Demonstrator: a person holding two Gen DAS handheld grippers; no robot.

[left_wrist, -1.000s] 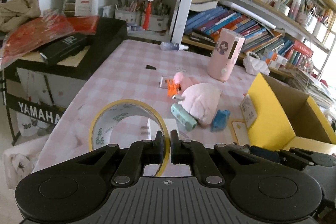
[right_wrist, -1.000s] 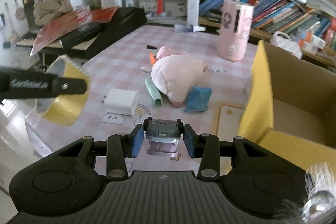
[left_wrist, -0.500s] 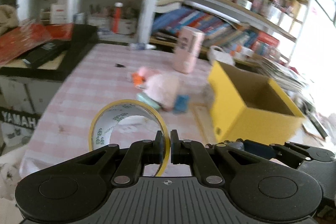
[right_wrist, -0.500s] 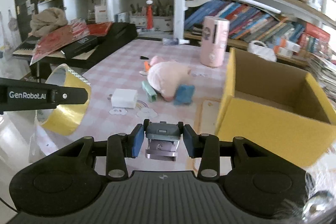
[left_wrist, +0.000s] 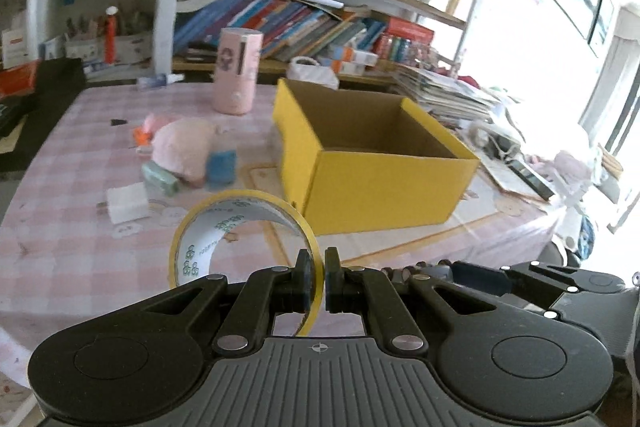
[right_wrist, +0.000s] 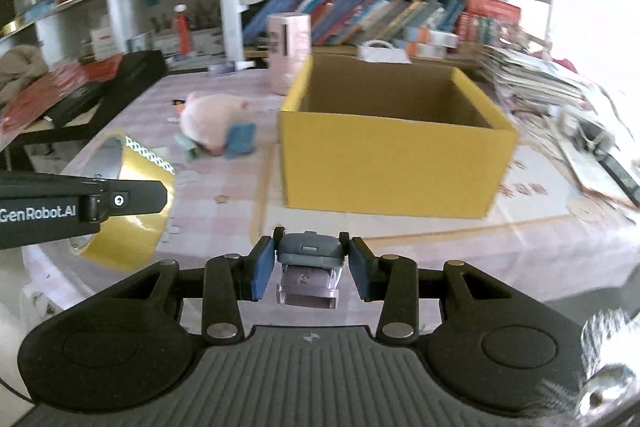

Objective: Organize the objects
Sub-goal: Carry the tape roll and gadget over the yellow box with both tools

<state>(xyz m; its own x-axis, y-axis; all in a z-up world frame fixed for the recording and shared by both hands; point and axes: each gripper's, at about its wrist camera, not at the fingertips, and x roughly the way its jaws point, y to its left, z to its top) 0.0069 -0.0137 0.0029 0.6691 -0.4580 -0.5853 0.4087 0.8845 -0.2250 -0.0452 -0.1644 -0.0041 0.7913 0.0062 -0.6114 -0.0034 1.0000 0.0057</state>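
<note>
Here, the left tool point(left_wrist: 315, 277) was clamped on the wall of a yellow tape roll point(left_wrist: 208, 227), held above the bench point(left_wrist: 60, 251). The right tool point(right_wrist: 308, 269) was closed on a small grey stapler point(right_wrist: 309, 254). The open yellow box point(right_wrist: 392, 163) stood on the bench ahead of both.

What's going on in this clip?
A person is tidying a cluttered table with two handheld tools. The left tool grips a tape roll by its wall; the right tool holds a small grey stapler-like item. Both hang in front of the open yellow box, nothing dropped in yet.
</note>
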